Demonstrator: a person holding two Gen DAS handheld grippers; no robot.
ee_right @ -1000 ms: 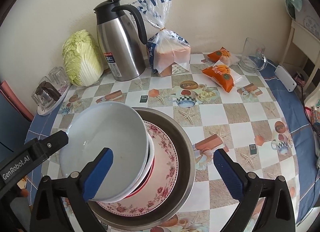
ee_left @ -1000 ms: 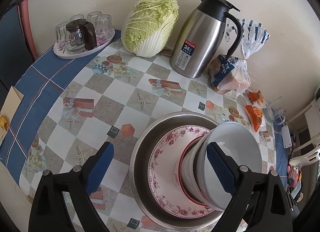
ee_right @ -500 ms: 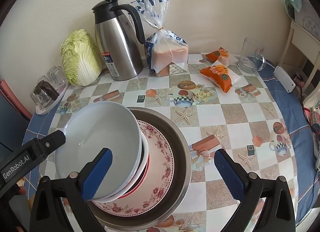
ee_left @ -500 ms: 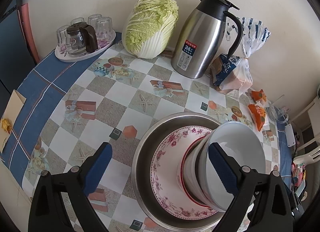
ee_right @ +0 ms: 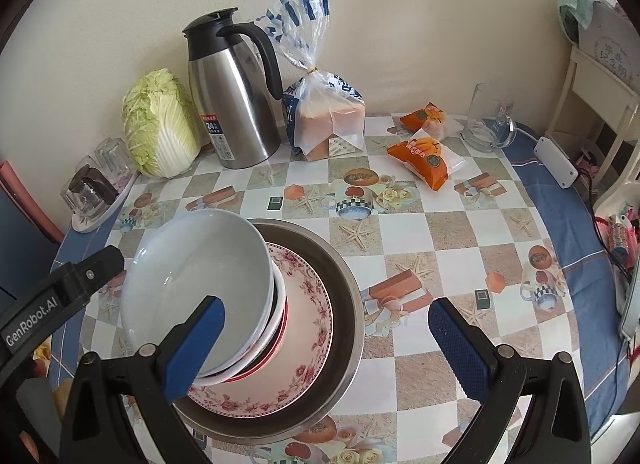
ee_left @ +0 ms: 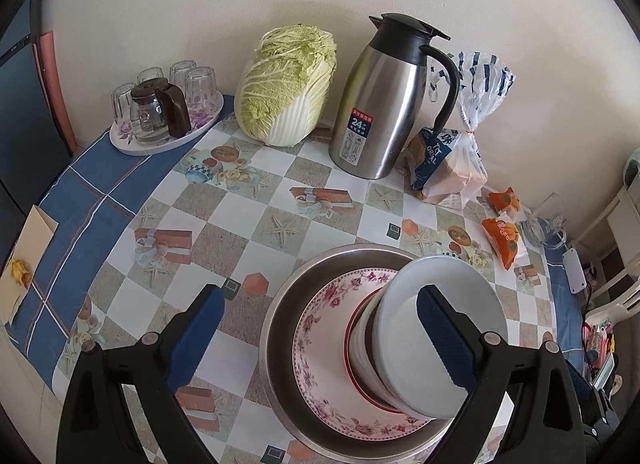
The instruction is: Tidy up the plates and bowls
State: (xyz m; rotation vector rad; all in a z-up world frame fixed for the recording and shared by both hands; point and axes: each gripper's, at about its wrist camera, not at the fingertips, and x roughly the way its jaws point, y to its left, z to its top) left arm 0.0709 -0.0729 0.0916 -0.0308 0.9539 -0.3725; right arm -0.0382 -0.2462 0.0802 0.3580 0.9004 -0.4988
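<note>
Straddling nothing, both wide-open grippers, left gripper (ee_left: pixel 318 338) and right gripper (ee_right: pixel 326 342), flank the stacked bowls (ee_right: pixel 196 292).

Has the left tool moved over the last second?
Yes. The left tool has pulled back and up: the thermos and cabbage sit lower in its view now, with more wall above.

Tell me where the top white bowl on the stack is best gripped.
Grip the white bowl by its thin rim, probably from the near side, one of the fingers inside, one outside. It sits open side up, nested, so the wall below is hidden.
</note>
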